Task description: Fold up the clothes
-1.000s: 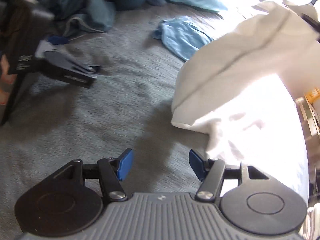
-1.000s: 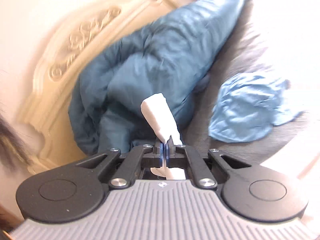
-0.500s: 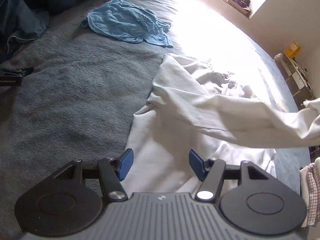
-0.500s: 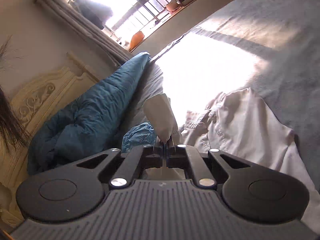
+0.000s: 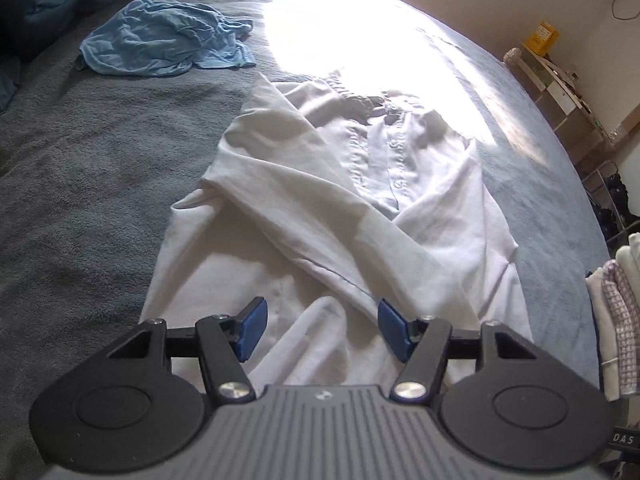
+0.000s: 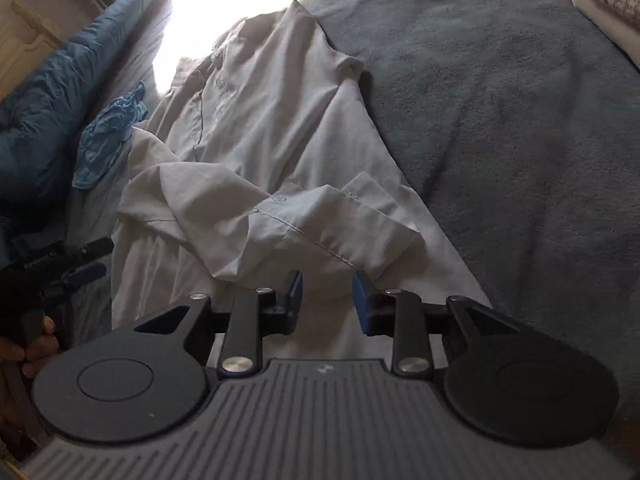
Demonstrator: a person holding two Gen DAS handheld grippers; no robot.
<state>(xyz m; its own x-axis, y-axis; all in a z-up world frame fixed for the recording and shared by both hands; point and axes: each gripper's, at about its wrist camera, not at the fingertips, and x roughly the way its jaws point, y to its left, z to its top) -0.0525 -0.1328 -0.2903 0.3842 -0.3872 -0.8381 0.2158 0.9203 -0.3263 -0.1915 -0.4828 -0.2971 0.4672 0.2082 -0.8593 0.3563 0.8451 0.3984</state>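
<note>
**White shirt laid out on the bed, both tongs released**

On the grey bed, a white shirt lies spread flat, button placket facing up, collar toward 12 o'clock in the left wrist view. One sleeve is folded diagonally across the shirt body, running from 10 o'clock down toward 5 o'clock.

Left tongs: jaws stand apart, nothing gripped. They hover over the lower part of the shirt, with a fold of white fabric lying below the gap.

Right tongs: jaws are opening, pads clear of the cloth. The sleeve cuff lies just beyond the fingertips, at 12 o'clock, resting on the shirt.

A crumpled light blue garment lies on the bed at 11 o'clock, well apart from the shirt. A dark blue duvet is bunched along the bed edge at 9 o'clock in the right wrist view. Folded laundry sits at 3 o'clock. A hand holding the left tool shows at 8 o'clock.
</note>
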